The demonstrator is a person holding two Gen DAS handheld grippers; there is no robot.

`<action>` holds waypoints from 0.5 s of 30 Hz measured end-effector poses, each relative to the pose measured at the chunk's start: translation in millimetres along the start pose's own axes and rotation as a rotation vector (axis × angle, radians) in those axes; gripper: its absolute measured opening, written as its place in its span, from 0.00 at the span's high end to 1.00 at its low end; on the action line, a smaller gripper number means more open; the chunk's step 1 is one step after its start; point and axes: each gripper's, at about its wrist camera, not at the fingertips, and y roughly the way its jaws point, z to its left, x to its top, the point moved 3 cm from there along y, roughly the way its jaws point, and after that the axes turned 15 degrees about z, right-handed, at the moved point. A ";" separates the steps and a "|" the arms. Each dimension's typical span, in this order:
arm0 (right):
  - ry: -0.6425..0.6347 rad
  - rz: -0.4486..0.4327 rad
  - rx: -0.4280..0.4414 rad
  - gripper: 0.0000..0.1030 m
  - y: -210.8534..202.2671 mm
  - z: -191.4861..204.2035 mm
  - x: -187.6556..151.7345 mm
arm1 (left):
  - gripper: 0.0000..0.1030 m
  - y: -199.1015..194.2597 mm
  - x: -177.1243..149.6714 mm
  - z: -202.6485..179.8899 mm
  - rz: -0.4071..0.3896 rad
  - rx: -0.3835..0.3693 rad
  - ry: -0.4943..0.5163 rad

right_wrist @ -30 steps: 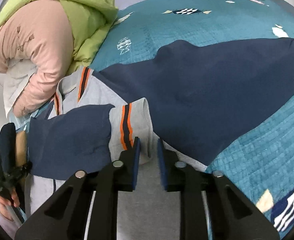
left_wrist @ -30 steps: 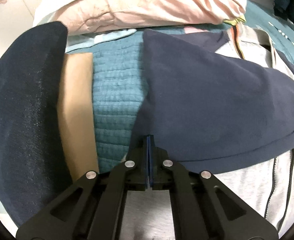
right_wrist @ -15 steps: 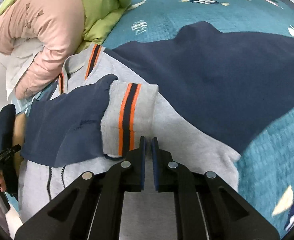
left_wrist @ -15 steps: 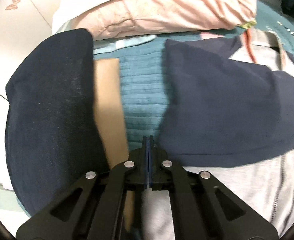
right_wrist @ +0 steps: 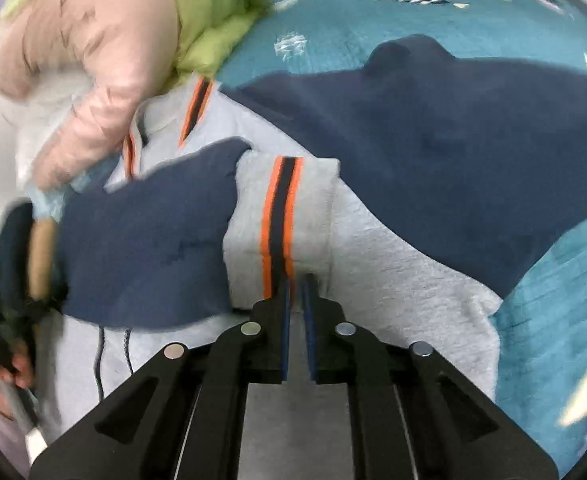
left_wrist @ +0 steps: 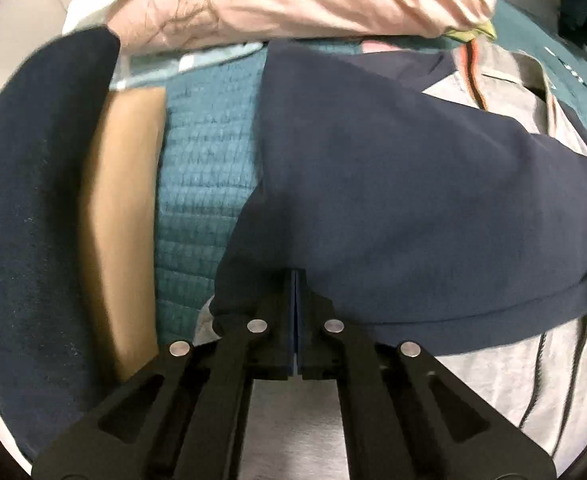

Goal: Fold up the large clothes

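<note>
Already one navy sleeve point(right_wrist: 145, 248) of the grey jacket point(right_wrist: 393, 280) lies folded across its chest, its striped cuff point(right_wrist: 281, 216) at the middle; the other sleeve point(right_wrist: 453, 152) is spread out over the teal bed cover point(right_wrist: 553, 340), so that fold and the body folds remain, I judge. The right gripper point(right_wrist: 296, 292) is closed to a thin slit at the cuff's lower edge; whether cloth is pinched I cannot tell. The left gripper point(left_wrist: 295, 288) is fully closed, apparently empty, over the navy sleeve's hem. A pink and green padded coat point(right_wrist: 105, 60) crowds the collar end, limiting room there.
</note>
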 end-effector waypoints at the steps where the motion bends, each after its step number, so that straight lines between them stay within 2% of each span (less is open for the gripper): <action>1: 0.018 0.015 0.012 0.97 -2.4 -1.4 2.1 | 1.00 -1.0 -0.5 -2.5 0.001 0.018 0.010; 3: 0.016 0.013 -0.023 0.96 -12.9 1.2 5.6 | 1.00 -3.0 -0.3 -5.8 0.006 0.038 0.028; 4: -0.015 -0.018 -0.069 0.91 -22.9 4.8 4.7 | 1.00 -6.0 -0.6 -6.2 0.009 0.035 0.027; 5: -0.030 -0.034 -0.087 0.91 -29.5 6.6 2.8 | 1.00 -10.1 -1.7 -7.4 0.010 0.024 0.024; 9: 0.007 -0.029 -0.084 0.91 -51.2 -5.2 -2.7 | 0.99 -26.7 -9.4 -11.3 0.005 0.006 0.005; 11: 0.030 -0.042 -0.088 0.88 -62.9 -15.2 -6.8 | 0.99 -36.3 -13.7 -19.2 0.009 -0.039 0.005; 12: 0.043 -0.046 -0.090 0.83 -68.8 -21.6 -8.1 | 0.99 -42.6 -16.6 -20.3 0.007 -0.047 0.009; 14: 0.070 -0.068 -0.118 0.56 -82.6 -35.0 -8.5 | 0.96 -51.2 -19.8 -29.8 0.004 -0.056 0.024; 15: 0.087 -0.095 -0.143 0.51 -91.2 -42.9 -7.7 | 0.92 -56.8 -22.1 -39.1 0.003 -0.067 0.037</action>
